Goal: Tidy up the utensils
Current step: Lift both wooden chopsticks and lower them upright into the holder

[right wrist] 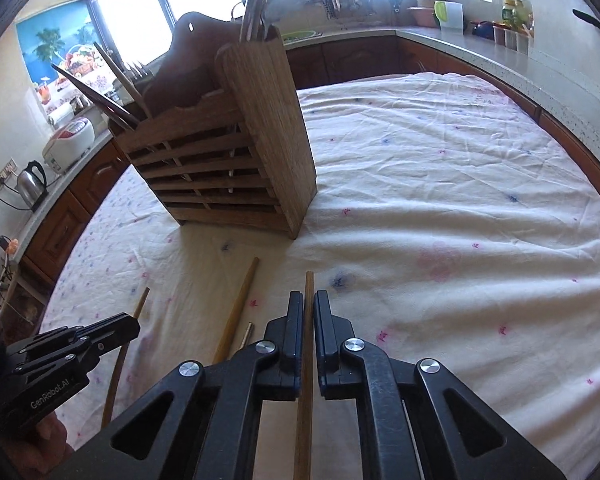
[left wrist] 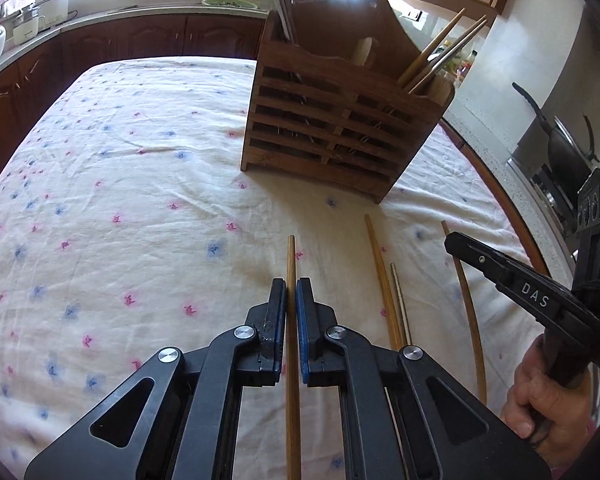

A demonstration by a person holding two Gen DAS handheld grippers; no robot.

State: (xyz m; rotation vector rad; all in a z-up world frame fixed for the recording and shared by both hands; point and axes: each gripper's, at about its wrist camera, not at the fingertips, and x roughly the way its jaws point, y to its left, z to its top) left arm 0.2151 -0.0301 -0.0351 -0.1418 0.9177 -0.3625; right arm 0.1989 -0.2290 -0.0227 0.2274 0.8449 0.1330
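Chopsticks (left wrist: 291,264) (right wrist: 309,292) lie clamped lengthwise in each tool (left wrist: 291,292) (right wrist: 309,304).

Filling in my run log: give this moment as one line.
left gripper: shut on chopstick | right gripper: shut on chopstick | holder: upright

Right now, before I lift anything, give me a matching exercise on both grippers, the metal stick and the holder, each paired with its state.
Things:
1. left gripper
2. right gripper
3. metal stick
4. wooden holder

States:
A. upright on the cloth, utensils inside
B. shut on the rightmost wooden chopstick
C. lying loose between the two grippers
D. shut on the leftmost wooden chopstick

Pairs: 1-D, 2-B, 3-C, 4-A
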